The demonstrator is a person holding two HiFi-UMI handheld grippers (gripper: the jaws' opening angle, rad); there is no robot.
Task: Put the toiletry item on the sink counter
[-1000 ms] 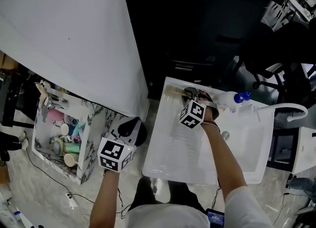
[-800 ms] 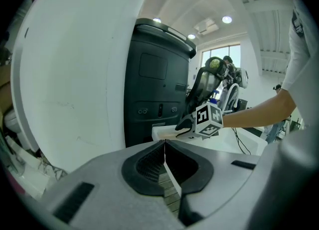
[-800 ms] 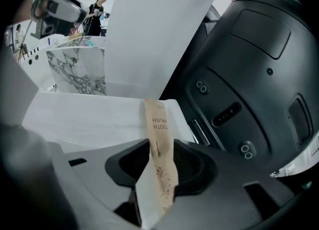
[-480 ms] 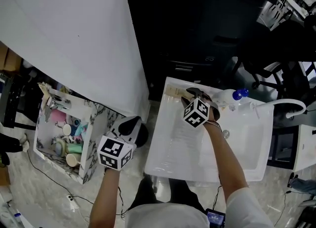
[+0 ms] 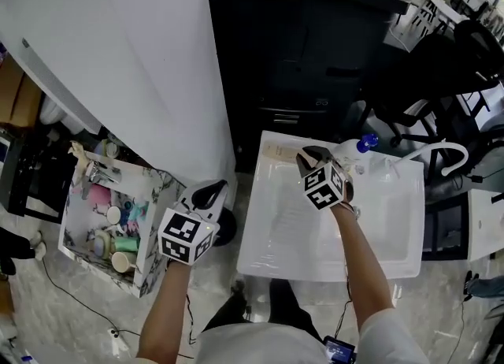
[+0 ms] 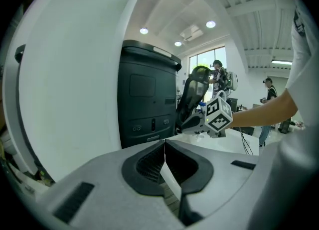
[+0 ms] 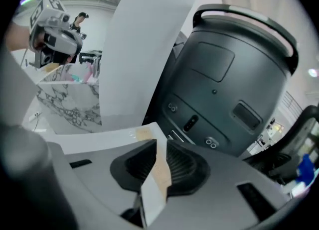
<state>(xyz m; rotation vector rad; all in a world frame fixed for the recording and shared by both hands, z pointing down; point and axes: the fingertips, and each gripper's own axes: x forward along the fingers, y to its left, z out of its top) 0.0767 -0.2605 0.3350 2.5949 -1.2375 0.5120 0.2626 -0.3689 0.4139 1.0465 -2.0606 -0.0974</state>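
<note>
Here we see the tan-and-white toiletry item (image 5: 276,151) lying flat on the sink counter (image 5: 291,236), at its far left corner. Our right gripper (image 5: 305,154) points at it, its jaws closing to a narrow gap in which the item's near end shows. Our left gripper (image 5: 206,195) hangs left of the counter, its 2 jaws pressed together on nothing.

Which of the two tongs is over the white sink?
The right tongs, jaws closing with nothing pressed between them, by the tan item on the sink; the left tongs hang over the floor.
</note>
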